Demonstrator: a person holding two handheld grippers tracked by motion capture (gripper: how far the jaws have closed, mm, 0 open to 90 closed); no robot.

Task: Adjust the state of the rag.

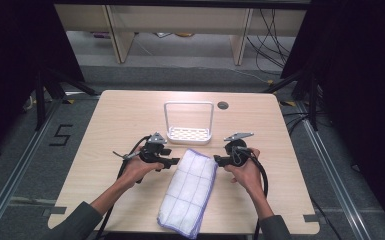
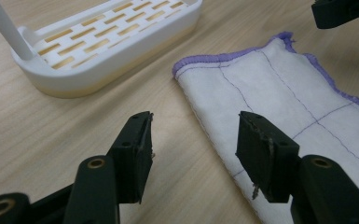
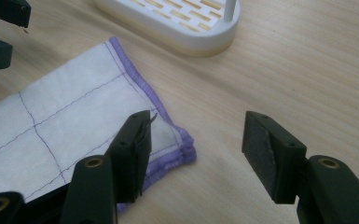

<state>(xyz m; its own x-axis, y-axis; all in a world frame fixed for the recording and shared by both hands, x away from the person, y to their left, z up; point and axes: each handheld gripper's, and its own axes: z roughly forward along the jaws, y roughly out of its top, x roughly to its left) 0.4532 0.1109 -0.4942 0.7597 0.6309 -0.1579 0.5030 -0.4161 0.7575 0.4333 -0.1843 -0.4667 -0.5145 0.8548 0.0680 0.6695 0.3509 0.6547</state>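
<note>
high view: the folded cloth (image 1: 189,192) lies on the bench (image 1: 120,115) between left claw (image 1: 174,162) and right claw (image 1: 219,161), near the white rack (image 1: 189,134).
left gripper view: claw open, empty, at the cloth's edge.
right gripper view: claw open, empty, over a corner. it seems soft and light; better to pinch the hemmed corners.

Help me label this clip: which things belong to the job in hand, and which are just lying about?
In the job:
- white folded cloth with purple edging
- left gripper, open beside it
- right gripper, open beside it

Lying about:
- white slatted plastic rack with a hoop handle
- light wooden table
</note>
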